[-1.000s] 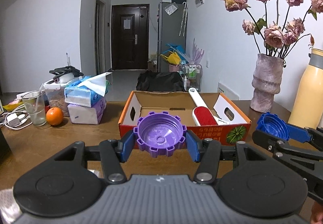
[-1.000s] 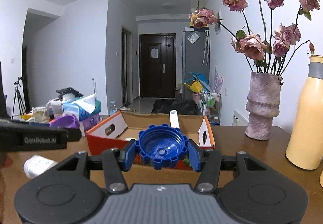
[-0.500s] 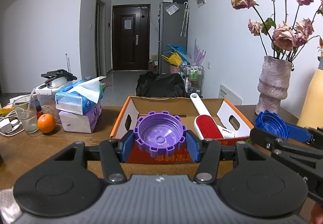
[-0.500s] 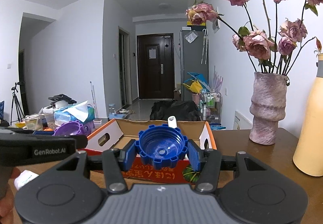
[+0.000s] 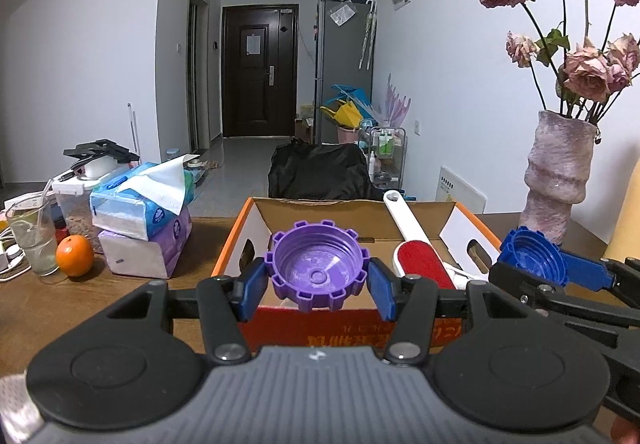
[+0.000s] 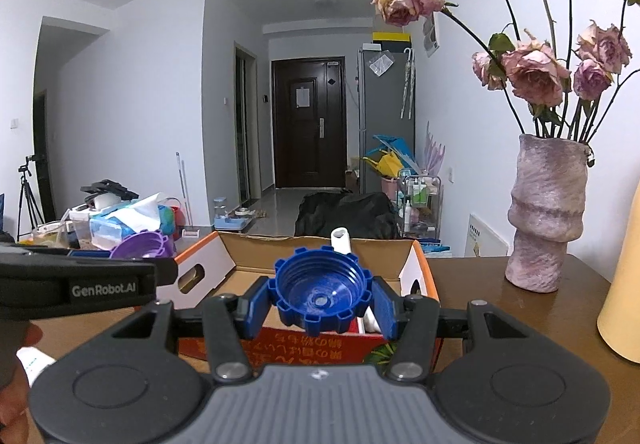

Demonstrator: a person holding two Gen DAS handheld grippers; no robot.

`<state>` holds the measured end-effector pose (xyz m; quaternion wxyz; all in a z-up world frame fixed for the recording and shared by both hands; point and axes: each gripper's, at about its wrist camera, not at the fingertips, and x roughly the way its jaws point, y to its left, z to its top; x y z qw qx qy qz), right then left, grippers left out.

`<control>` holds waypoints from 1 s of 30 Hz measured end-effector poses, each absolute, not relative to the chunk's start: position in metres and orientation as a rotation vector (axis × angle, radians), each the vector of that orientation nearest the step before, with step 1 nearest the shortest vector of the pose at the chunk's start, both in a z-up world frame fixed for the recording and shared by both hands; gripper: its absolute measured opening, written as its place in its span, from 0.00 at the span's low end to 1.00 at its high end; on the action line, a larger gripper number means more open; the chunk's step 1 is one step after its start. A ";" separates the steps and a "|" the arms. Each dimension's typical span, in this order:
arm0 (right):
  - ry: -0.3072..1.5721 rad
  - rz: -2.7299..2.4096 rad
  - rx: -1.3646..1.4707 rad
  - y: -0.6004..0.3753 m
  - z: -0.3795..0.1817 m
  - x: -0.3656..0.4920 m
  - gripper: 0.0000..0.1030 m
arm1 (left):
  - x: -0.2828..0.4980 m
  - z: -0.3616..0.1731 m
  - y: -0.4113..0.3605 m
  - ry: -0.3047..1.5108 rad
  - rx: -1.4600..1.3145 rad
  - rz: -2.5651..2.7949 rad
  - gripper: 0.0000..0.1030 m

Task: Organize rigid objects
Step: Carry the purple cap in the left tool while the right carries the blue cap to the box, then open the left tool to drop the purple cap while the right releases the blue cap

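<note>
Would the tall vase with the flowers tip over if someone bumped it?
Probably. The vase is tall and narrow, and the long flowers lean out above it, so it looks top-heavy. It looks like pottery, so it might break.

Vase of dried roses [image 5: 560, 172], orange [image 5: 75, 261], tissue packs [image 5: 144, 204], glass [image 5: 34, 236], dark door [image 6: 308, 122]

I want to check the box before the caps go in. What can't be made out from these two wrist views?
- Floor of the cardboard box: left wrist view, mostly hidden by the purple cap and the box's front wall; right wrist view, by the blue cap.
- Lint brush: its lower end is behind the left tool.
- Yellow bottle: cut off by the right edge in both views.
- Print on the box front: partly covered by the right tool.
</note>
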<state>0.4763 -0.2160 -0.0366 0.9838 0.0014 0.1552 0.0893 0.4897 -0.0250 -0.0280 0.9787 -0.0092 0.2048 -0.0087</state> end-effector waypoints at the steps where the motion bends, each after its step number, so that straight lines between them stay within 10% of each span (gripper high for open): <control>1: 0.312 0.178 0.003 -0.216 -0.037 0.480 0.51 | 0.493 -0.028 -0.025 0.412 -0.018 -0.017 0.54; 30: 0.370 0.146 0.004 -0.222 -0.053 0.576 0.51 | 0.575 -0.040 -0.027 0.429 0.017 -0.002 0.54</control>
